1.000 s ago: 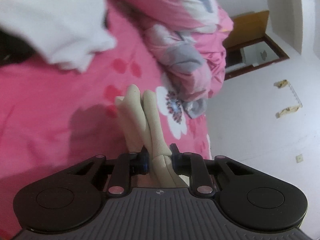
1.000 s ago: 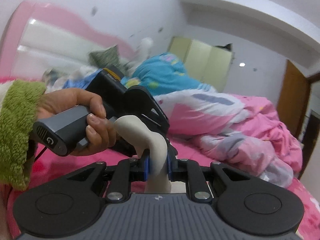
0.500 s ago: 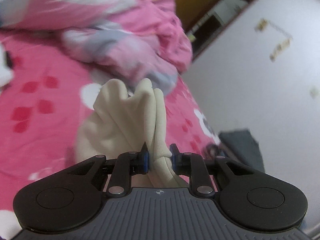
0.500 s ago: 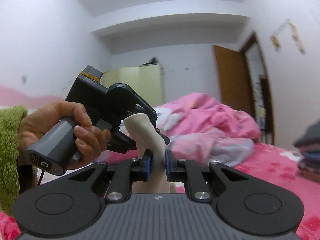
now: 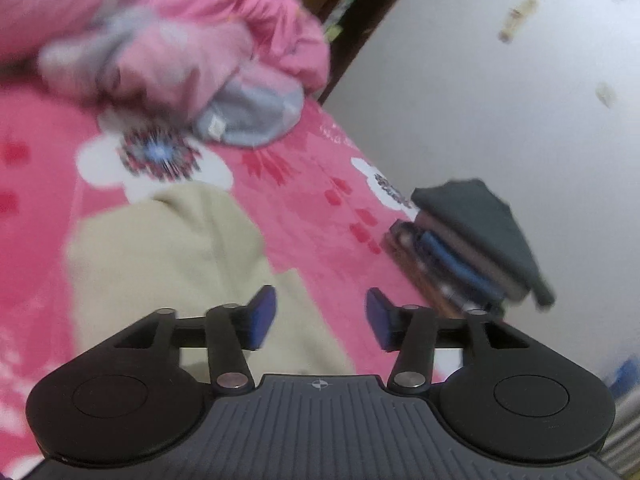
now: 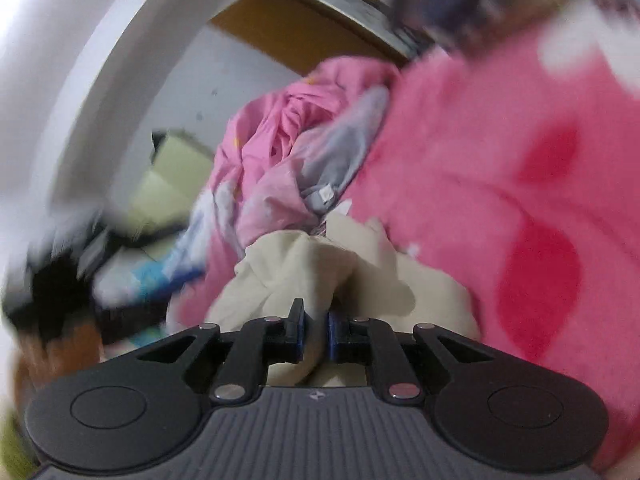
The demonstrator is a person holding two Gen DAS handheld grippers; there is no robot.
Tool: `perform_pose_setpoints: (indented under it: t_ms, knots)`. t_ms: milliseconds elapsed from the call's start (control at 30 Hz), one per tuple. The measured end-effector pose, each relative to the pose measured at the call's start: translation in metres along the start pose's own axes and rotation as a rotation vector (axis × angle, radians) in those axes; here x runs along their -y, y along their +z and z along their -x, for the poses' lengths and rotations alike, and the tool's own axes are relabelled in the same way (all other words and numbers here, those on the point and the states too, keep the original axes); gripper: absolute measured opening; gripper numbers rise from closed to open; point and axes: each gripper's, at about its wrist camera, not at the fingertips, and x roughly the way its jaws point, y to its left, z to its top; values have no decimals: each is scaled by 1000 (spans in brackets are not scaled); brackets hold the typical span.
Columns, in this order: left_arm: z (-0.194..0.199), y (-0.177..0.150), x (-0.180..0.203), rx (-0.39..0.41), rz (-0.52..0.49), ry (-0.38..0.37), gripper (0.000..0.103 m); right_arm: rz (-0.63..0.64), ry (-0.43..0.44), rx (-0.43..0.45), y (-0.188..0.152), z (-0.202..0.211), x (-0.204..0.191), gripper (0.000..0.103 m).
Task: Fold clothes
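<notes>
Cream garment (image 5: 168, 264) lies rumpled on the pink bedspread (image 5: 320, 216); left hand-held gripper (image 5: 321, 318) gapes wide; right hand-held gripper (image 6: 315, 330) pinches its bunched fold.

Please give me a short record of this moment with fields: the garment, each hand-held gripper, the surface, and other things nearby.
garment: cream soft cloth garment, lying bunched on the bed
left hand-held gripper: open, nothing between its fingers
right hand-held gripper: shut on the cream garment
surface: pink flower-print bed sheet
nearby: crumpled pink and grey quilt; stack of folded dark clothes at the bed edge
image quality: both views blurred
</notes>
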Motion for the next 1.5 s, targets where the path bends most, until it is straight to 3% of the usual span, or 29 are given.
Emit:
perform_pose_setpoints:
  t_ms: [200,300,367,433,533,600,667,733,767,900,1033,1300,1367,1500]
  knots:
    - [58,-66,-1,9,-240,115,63,-67,45,-41,12,-2,6,15]
    - [74,-107,2,2,-342,167,65,-101,59,-58,12,1,5,23]
    - [72,-126,3,3,-393,201,67,-99,58,-74,15,-1,2,36]
    - [66,-138,3,-6,-419,236,67,-92,55,-97,20,-10,-4,43]
    - [51,-147,3,14,-435,296,67,-59,26,-140,24,-20,-16,46]
    - [41,-148,1,24,-413,331,66,-39,13,-172,24,-30,-22,42]
    - [37,-147,-4,37,-352,331,67,-14,-11,-188,24,-36,-30,19]
    - [36,-145,-9,50,-289,325,67,24,-5,-179,25,-34,-42,16]
    - [37,-145,-11,56,-261,321,66,62,38,-145,28,-25,-55,16]
    - [42,-150,-14,83,-210,310,65,166,26,-45,26,10,-71,15]
    - [39,-155,-18,72,-158,298,62,19,-118,-128,14,-2,-10,15]
    - [39,-154,-27,55,-95,270,62,2,-72,-70,11,25,-17,15]
    - [39,-156,-24,53,-129,271,62,-38,-110,-86,3,21,6,14]
    - [54,-159,-20,44,-192,248,61,-48,-82,-78,7,22,6,14]
